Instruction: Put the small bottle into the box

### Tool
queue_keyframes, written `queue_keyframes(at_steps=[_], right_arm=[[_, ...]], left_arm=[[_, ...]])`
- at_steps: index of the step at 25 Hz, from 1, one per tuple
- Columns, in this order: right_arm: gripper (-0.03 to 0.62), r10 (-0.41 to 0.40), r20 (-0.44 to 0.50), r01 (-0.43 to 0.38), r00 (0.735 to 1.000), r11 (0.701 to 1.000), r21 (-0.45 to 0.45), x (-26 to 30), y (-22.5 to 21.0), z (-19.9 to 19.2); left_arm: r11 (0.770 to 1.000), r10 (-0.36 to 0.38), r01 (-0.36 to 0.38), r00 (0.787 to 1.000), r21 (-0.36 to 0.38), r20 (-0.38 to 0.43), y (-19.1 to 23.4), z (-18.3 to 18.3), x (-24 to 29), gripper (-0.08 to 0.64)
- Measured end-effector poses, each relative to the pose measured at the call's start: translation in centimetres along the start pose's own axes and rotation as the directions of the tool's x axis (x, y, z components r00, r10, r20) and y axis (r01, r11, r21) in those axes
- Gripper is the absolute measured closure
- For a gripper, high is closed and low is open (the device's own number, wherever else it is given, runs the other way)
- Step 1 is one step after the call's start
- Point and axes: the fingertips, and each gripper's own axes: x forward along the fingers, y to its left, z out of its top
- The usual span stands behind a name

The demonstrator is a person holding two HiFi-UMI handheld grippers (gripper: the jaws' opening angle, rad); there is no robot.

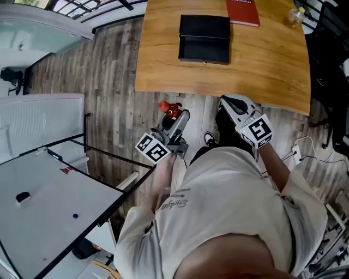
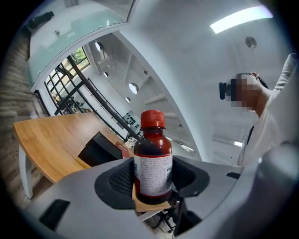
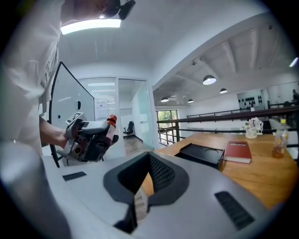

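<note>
Left gripper (image 2: 153, 181) is clamped on the small bottle (image 2: 153, 158), its jaws pressing the labelled body from both sides. The bottle's long axis runs along the jaws, and its red cap (image 2: 153, 119) points out past the jaw tips, toward the wooden table (image 1: 262, 65). Gripper and bottle are held off the table's near edge, above the plank floor (image 1: 117, 71). Right gripper (image 3: 139, 189) is also off that near edge, to the right of the left one, with its jaws drawn nearly together and nothing between them. On the table, well apart from the bottle, lies the black box (image 1: 204, 38). A red book (image 1: 242, 12) lies just beyond the box, at the table's far side.
</note>
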Motion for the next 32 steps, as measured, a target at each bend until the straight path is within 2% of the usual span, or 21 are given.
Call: queue_keyframes(at_steps=[3, 7, 9, 12, 14, 18, 20, 22, 26, 28, 30, 32], right_arm=[[0.599, -0.059, 0.036, 0.06, 0.998, 0.998, -0.033, 1.4, -5.2, 0.6], [0.599, -0.116, 0.055, 0.112, 0.992, 0.992, 0.058, 2.9, -10.5, -0.6], [0.598, -0.146, 0.074, 0.141, 0.986, 0.987, 0.072, 3.1, -13.5, -0.2], [0.599, -0.202, 0.119, 0.191, 0.972, 0.977, 0.099, 3.0, -17.9, 1.7], [0.598, -0.213, 0.14, 0.198, 0.967, 0.974, 0.11, 3.0, -19.7, 2.6], [0.599, -0.201, 0.108, 0.192, 0.974, 0.977, 0.094, 2.6, -21.9, 1.4], [0.598, -0.21, 0.085, 0.201, 0.974, 0.974, 0.103, 2.1, -22.7, 0.4], [0.598, -0.222, 0.064, 0.213, 0.973, 0.969, 0.128, 1.6, -23.0, -0.8], [0.598, -0.226, 0.034, 0.217, 0.973, 0.959, 0.183, 1.1, -22.8, -2.8], [0.598, -0.221, 0.023, 0.212, 0.975, 0.956, 0.2, 1.0, -23.1, -3.5], [0.599, -0.211, 0.02, 0.201, 0.977, 0.954, 0.221, 1.1, -23.4, -3.7], [0.598, -0.197, 0.032, 0.184, 0.98, 0.955, 0.231, 1.2, -23.5, -3.2]], left_arm=[[1.0, 0.01, -0.009, 0.999, 0.013, -0.047, 1.1, 0.5, 3.9, 0.339], [0.997, 0.053, -0.045, 0.992, 0.067, -0.118, 3.3, 2.2, 9.4, 0.339], [0.995, 0.062, -0.05, 0.989, 0.09, -0.136, 3.9, 3.3, 12.5, 0.339], [0.996, 0.054, -0.044, 0.989, 0.077, -0.139, 4.6, 4.9, 16.5, 0.339], [0.996, 0.058, -0.047, 0.987, 0.072, -0.149, 5.2, 5.6, 18.8, 0.339], [0.998, 0.063, -0.062, 0.987, 0.012, -0.149, 7.0, 5.8, 22.4, 0.339], [0.998, 0.071, -0.07, 0.984, 0.009, -0.164, 7.8, 5.4, 23.6, 0.339], [0.995, 0.094, -0.084, 0.972, 0.057, -0.214, 8.6, 4.4, 24.4, 0.339], [0.98, 0.16, -0.109, 0.931, 0.168, -0.329, 10.9, 2.3, 25.7, 0.339], [0.977, 0.18, -0.124, 0.916, 0.173, -0.358, 12.1, 1.4, 26.6, 0.339], [0.977, 0.203, -0.158, 0.898, 0.146, -0.389, 13.2, 0.6, 27.2, 0.339], [0.971, 0.238, -0.199, 0.869, 0.133, -0.433, 14.2, -0.3, 27.2, 0.339]])
